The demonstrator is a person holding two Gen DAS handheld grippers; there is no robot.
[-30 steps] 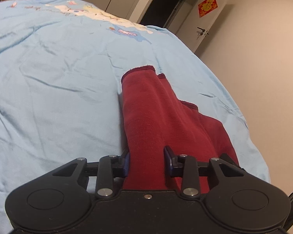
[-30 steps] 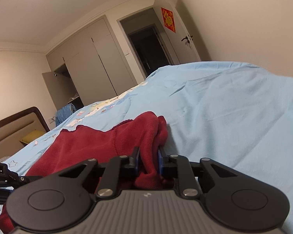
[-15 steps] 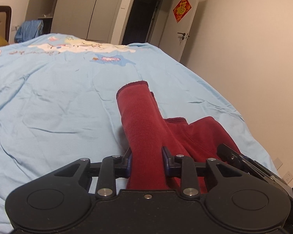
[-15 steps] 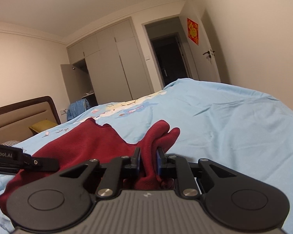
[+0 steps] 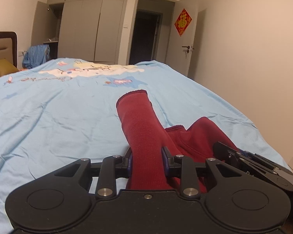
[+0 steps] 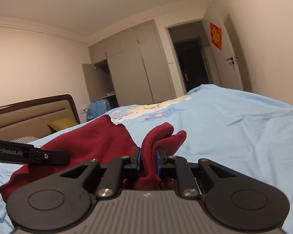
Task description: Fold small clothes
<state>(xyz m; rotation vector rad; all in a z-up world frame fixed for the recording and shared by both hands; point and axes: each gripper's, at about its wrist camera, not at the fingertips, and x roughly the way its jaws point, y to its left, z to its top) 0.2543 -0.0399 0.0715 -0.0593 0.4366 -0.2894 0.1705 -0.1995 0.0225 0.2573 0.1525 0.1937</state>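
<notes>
Bedding: light blue sheet (image 5: 48,117) with cartoon print; yellow pillow (image 5: 2,67) by the padded headboard (image 6: 29,113)
Far wall: grey wardrobe (image 5: 91,21), one door open; dark doorway (image 5: 144,39)
Door: red ornament (image 5: 183,21)

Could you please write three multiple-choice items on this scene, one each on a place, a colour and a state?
1. Where does the garment lie?
A. on a bed with a light blue sheet
B. on a wooden floor
C. inside the wardrobe

2. What colour is the garment?
A. yellow
B. dark red
C. white

3. How does the right gripper stand?
A. wide open and bare
B. shut on nothing
C. shut on a bunch of the garment

Answers: 1 A, the red cloth spreads over the blue sheet; 2 B, both views show dark red knit; 3 C, cloth is pinched between its fingers. The left gripper likewise clamps a sleeve-like part.
</notes>
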